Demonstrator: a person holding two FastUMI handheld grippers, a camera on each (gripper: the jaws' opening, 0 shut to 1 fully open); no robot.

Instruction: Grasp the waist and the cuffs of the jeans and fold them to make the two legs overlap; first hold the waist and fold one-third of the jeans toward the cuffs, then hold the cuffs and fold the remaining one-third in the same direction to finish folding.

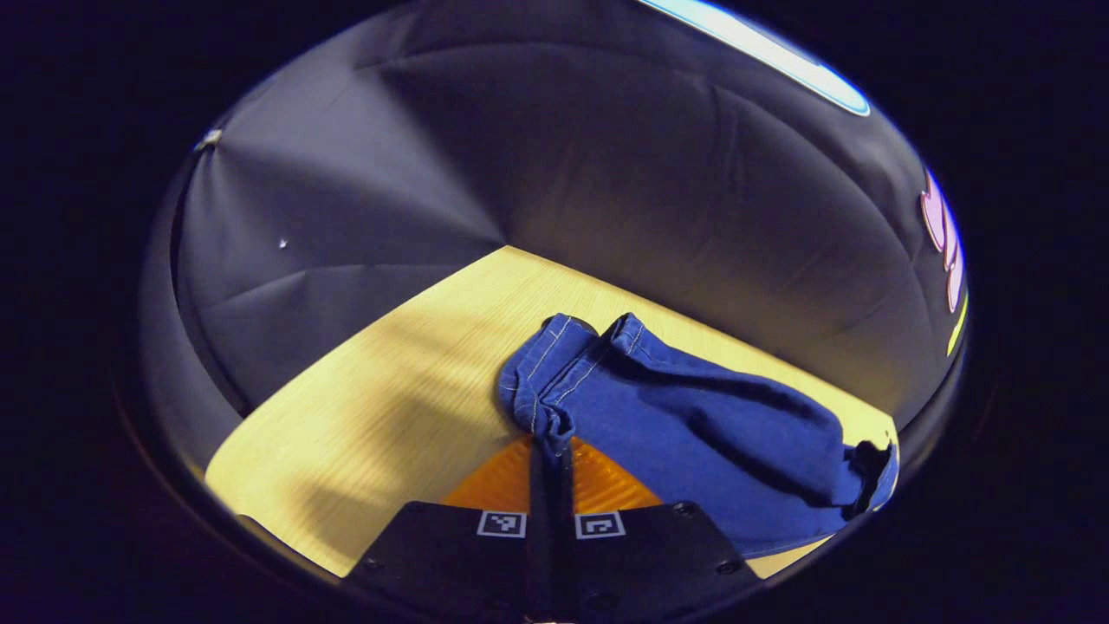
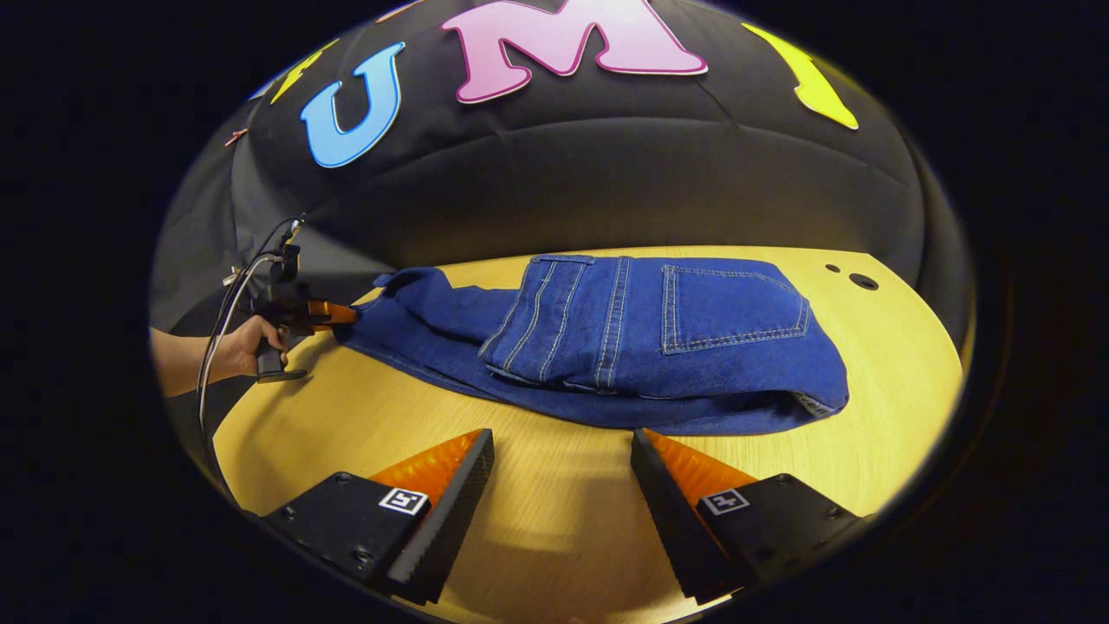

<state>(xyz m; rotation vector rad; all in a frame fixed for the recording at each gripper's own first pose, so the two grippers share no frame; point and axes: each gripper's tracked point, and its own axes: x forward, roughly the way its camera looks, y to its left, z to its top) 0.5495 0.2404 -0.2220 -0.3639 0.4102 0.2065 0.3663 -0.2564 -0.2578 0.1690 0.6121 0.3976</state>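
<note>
Left gripper view: the left gripper (image 1: 551, 451) has its fingers pressed together on the bunched cuffs (image 1: 554, 368) of the jeans (image 1: 693, 425), the hemmed fabric pinched right between the tips. From that pinch the two blue legs run away to the right across the pale wooden table (image 1: 381, 407), one lying on the other, rumpled with a few dark folds. Over to the right gripper view: the right gripper (image 2: 561, 451) hangs above bare tabletop with its fingers spread wide, nothing between them, just short of the near edge of the jeans (image 2: 606, 338). The waist end (image 2: 658, 316) is folded over onto the legs, back pocket (image 2: 732, 308) facing up, seams and stitching plain to see. At far left a hand (image 2: 243, 347) grips the left gripper (image 2: 333, 314), cables trailing up from it, and its tips meet the cuff end of the denim at the table's (image 2: 537, 511) edge.
</note>
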